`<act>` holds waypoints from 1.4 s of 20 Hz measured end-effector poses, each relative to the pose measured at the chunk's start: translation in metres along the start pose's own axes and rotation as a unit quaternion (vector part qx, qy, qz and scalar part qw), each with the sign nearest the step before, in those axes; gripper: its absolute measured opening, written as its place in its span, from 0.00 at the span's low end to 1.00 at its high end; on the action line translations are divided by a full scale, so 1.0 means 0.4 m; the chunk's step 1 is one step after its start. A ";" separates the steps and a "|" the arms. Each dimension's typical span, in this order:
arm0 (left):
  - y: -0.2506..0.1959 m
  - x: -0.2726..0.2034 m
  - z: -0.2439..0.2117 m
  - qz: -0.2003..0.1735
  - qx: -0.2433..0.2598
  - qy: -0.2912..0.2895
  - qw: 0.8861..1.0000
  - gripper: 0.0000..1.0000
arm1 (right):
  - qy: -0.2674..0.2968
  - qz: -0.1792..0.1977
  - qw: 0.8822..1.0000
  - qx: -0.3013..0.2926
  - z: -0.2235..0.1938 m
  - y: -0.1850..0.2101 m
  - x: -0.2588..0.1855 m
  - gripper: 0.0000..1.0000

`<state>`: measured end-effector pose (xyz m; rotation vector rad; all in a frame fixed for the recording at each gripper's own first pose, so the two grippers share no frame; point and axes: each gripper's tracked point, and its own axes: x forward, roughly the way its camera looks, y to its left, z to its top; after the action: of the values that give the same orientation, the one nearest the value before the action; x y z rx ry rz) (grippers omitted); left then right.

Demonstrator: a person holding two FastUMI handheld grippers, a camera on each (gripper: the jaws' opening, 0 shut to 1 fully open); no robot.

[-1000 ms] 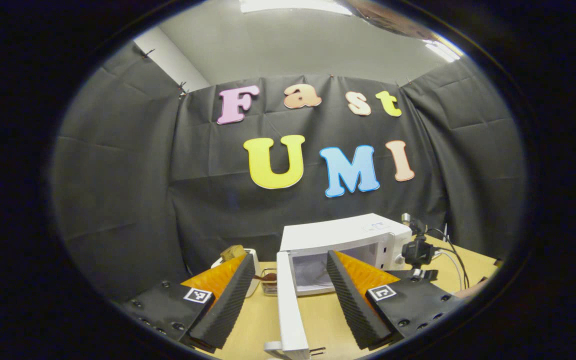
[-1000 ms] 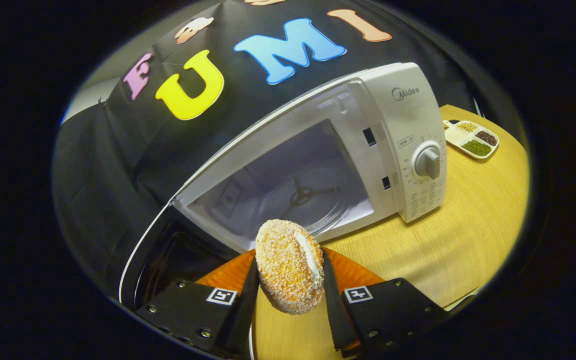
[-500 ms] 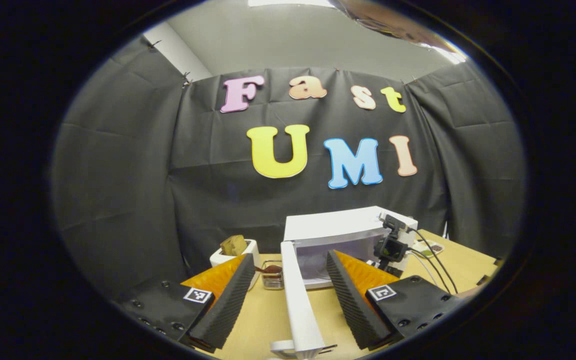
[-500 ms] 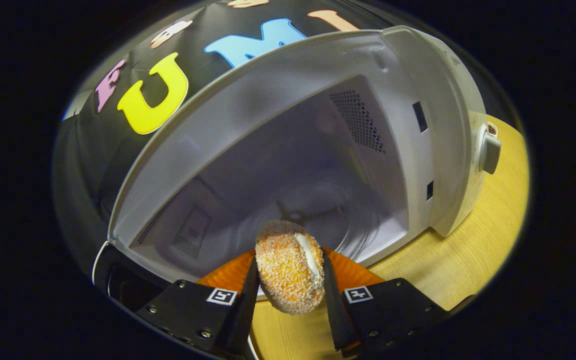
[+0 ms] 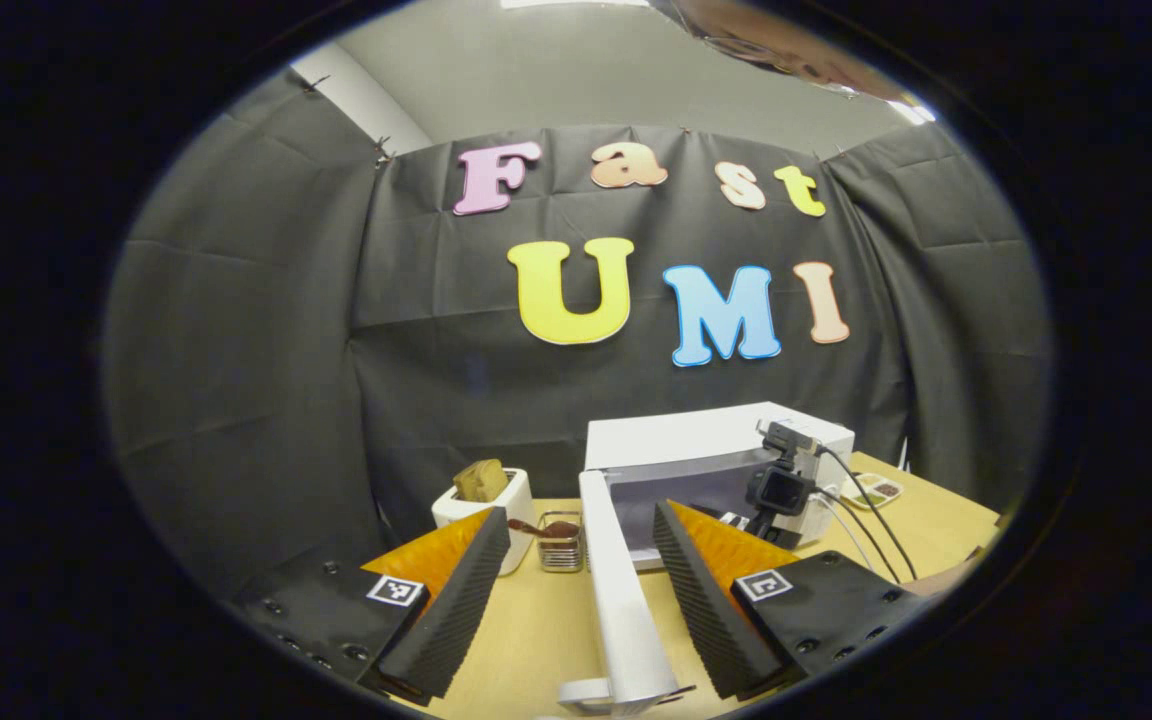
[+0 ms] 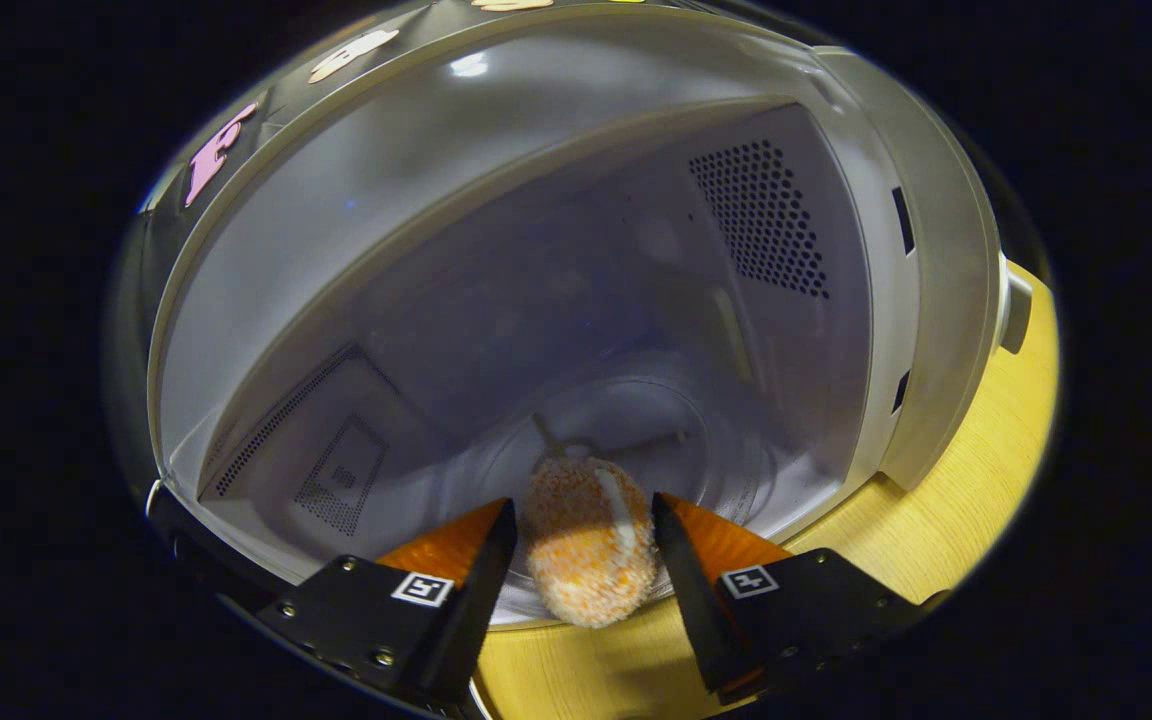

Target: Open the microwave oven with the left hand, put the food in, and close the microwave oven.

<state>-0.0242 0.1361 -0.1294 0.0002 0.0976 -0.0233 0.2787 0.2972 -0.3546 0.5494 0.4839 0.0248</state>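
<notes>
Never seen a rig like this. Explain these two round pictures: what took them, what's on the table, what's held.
A person holds a two-finger gripper in each hand; a camera rides on each, looking along its fingers. In the left gripper view, the left gripper is open, with the microwave oven's open door edge-on between its fingers. On the wooden table stand a white bread holder, a small rack and a snack dish. In the right gripper view, the right gripper reaches into the oven with a crumb-coated bun between its fingers; whether they press it, I cannot tell.
</notes>
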 end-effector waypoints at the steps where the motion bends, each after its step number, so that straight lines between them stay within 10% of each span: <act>1: 0.001 0.003 0.001 0.002 0.004 0.000 1.000 1.00 | 0.005 0.000 1.000 -0.006 -0.002 -0.002 -0.006 0.99; 16: 0.044 -0.071 0.020 0.039 0.021 -0.013 0.999 1.00 | -0.092 0.068 0.988 -0.106 0.264 -0.009 -0.429 0.98; 28: 0.192 -0.158 -0.205 0.126 0.046 0.026 0.991 1.00 | -0.117 0.131 0.950 -0.257 0.339 -0.102 -0.895 0.98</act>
<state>-0.0934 0.2145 -0.2049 0.1051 0.1478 0.2254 0.0175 0.1417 -0.1188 0.0959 0.1552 0.3286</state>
